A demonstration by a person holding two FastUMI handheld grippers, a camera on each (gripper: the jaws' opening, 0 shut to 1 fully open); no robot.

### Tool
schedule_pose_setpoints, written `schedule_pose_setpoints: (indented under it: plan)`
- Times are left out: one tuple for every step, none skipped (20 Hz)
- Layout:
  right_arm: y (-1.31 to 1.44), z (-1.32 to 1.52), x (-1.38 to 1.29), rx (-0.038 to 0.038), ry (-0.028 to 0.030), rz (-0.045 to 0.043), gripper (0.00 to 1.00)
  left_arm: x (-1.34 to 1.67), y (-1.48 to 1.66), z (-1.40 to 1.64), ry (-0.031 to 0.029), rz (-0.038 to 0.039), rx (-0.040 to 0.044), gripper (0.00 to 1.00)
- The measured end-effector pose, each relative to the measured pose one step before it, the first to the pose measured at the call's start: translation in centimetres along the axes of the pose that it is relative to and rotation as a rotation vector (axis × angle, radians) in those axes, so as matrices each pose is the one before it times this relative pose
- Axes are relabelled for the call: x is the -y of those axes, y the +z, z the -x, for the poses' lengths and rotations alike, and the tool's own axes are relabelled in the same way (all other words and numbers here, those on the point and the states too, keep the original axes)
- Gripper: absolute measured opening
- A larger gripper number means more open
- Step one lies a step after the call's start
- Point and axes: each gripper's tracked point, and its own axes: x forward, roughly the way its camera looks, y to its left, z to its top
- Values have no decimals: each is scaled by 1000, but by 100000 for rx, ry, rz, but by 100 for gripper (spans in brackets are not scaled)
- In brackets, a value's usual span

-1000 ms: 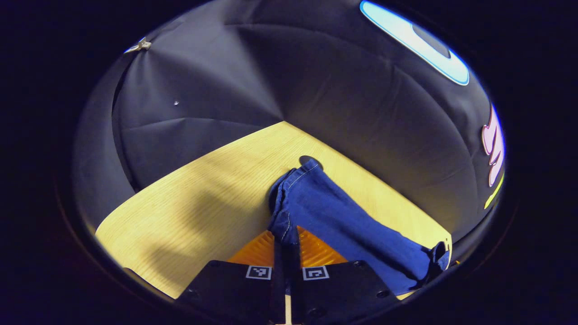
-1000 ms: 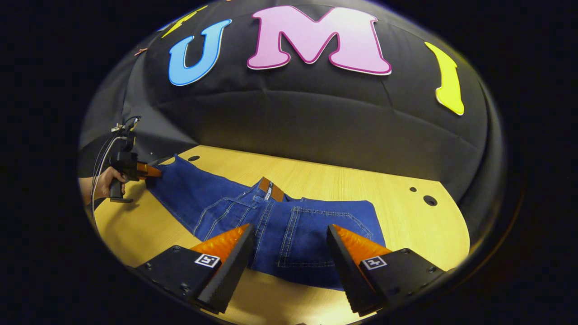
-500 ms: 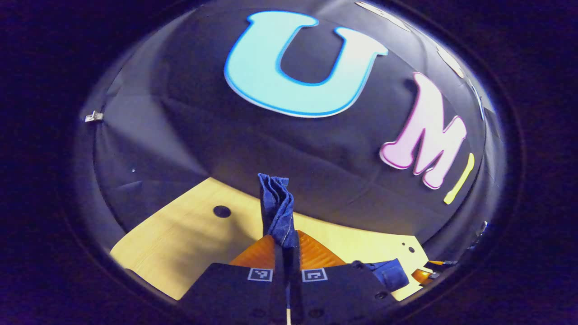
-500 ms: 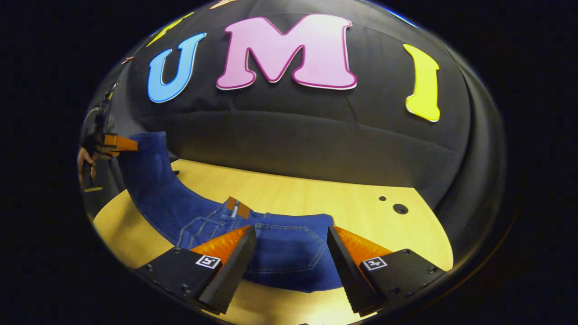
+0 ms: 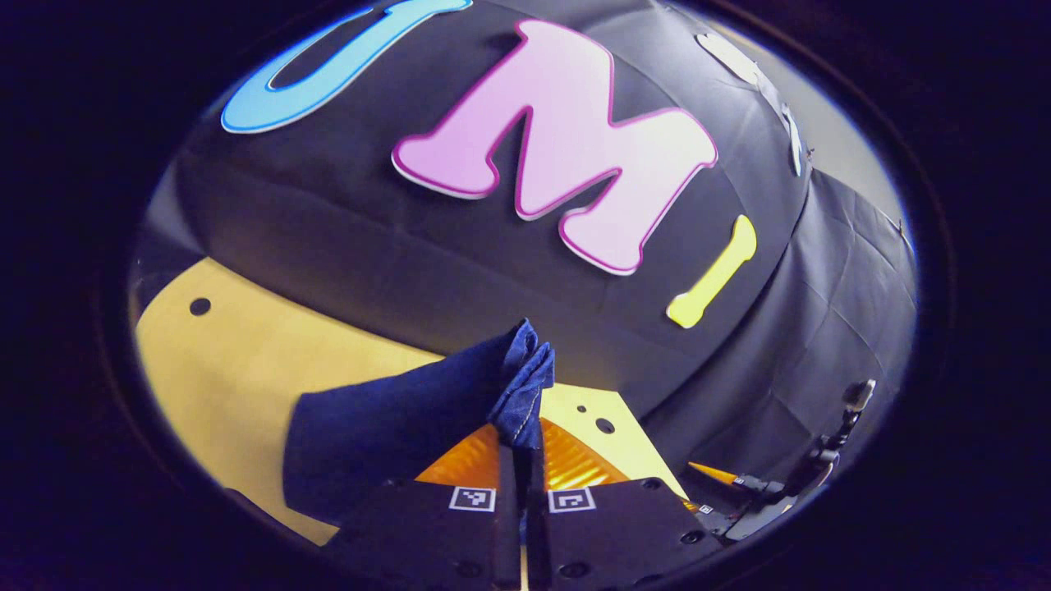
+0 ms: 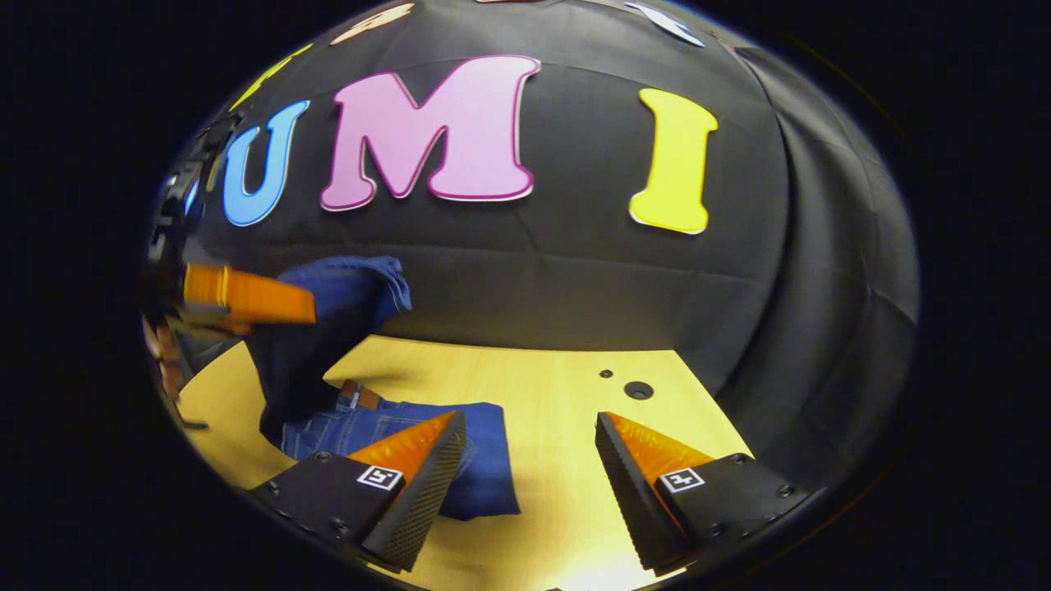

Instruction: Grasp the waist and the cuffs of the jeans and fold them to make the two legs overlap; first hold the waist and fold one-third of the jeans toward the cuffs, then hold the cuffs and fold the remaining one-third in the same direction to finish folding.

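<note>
Pale yellow wood-grain bench is sitting inside the booth, several small round holes showing in its top. Creased black cloth wall is hanging behind and wrapping round the right side. Light is falling bright on the bench's near edge.

Blue jeans: cuffs lifted & bunched, waist flat on table

Dim booth, light from above. Surface bright w/ glare near bottom edge in right gripper view. Strong fisheye warp at rims. Left claw motion-blurred there; jeans dark, shadowed in left gripper view.
</note>
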Motion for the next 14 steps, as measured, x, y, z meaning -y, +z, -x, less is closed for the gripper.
schedule_pose_setpoints:
  plan:
    - [-199,474,1241,-4,-1925,-701,97,417,-2239,-1339,1385,370,-2679,9]
    - [-192,496,804,-579,-1353,-1422,97,100,-1913,-1138,1390,904,-2472,9]
    - [-38,630,234,-116,-143,-1742,96,-613,-1620,-746,3308,559,-2943,9]
    - [-241,694,202,-348,67,-1108,97,-578,-1450,-755,4257,61,-3363,9]
    - [-210,802,148,-926,134,-334,96,-218,-1457,-524,2787,534,-3299,12]
    - [22,805,168,-411,-93,333,96,56,-711,-269,1170,2068,-2406,17]
    - [367,790,-5,557,108,208,96,-146,-691,623,669,2814,-508,26]
    - [636,1271,-162,1739,4,-797,96,-633,-506,861,3056,2863,-148,59]
    - [1219,1932,-1101,3129,1577,-3358,96,-950,314,3095,3238,-849,1398,85]
    - [954,1514,-1006,2062,1719,-928,96,-900,1084,3201,966,-2524,4336,89]
    - [1090,1628,-1007,2162,1203,1003,96,-732,1506,3669,440,-585,5185,92]
    - [808,998,-761,1610,956,1294,96,75,1420,3481,-1733,938,4887,89]
    - [1155,1131,-941,2320,1003,1322,96,335,871,2557,-847,-173,3702,95]
    - [994,1221,-952,1397,1122,870,96,-84,1039,2844,197,-1332,4123,96]
